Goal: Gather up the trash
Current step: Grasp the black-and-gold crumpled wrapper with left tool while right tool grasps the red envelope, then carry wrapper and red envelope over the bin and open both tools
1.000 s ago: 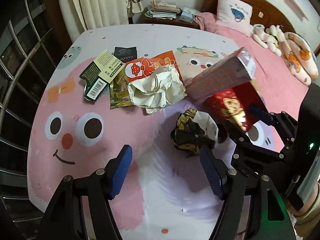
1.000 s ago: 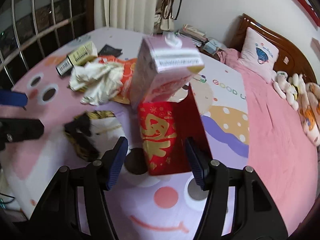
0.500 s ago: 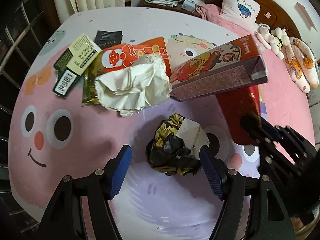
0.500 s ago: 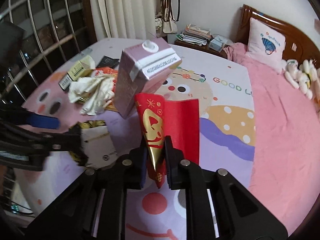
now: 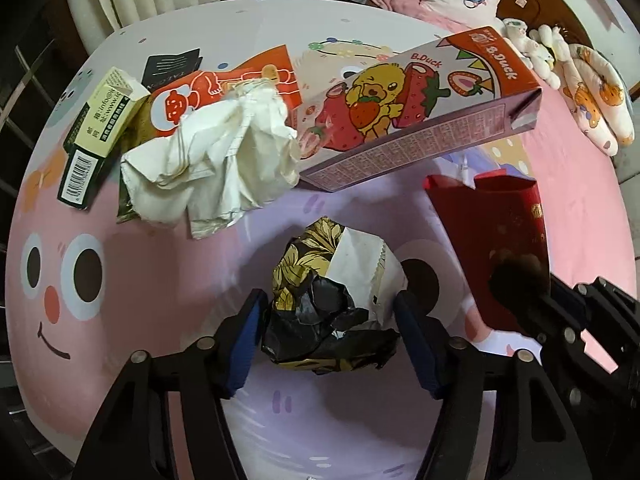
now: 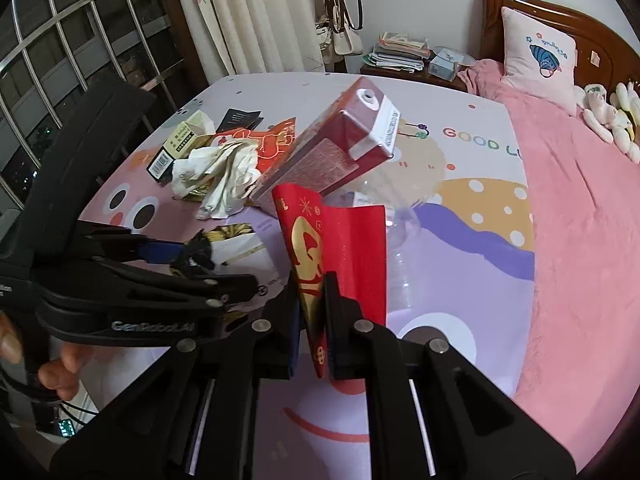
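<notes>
A crumpled black-and-gold wrapper [image 5: 316,264] with a white paper flap lies on the bed sheet [image 5: 120,320]. My left gripper [image 5: 330,304] straddles it from above. Its jaws are closing, and the blue pads [image 5: 250,332] stand right at the wrapper's two sides without visibly squeezing it. My right gripper [image 6: 312,308] is shut on the lower edge of a red envelope [image 6: 340,240] with gold print, which stands up between its fingers. In the left wrist view, that red envelope [image 5: 492,232] shows at the right with the right gripper [image 5: 520,296].
A pink B.Duck carton [image 5: 400,120] leans tilted behind the wrapper, over a clear plastic bottle [image 6: 400,216]. Crumpled white paper [image 5: 216,160], an orange wrapper [image 5: 248,76], a green-yellow box [image 5: 100,132] and a black card [image 5: 172,66] lie further back. A person's hand [image 6: 40,360] holds the left gripper.
My right gripper shut on the red envelope and raised it upright. My left gripper came down over the black-and-gold wrapper and its jaws narrowed around it.
</notes>
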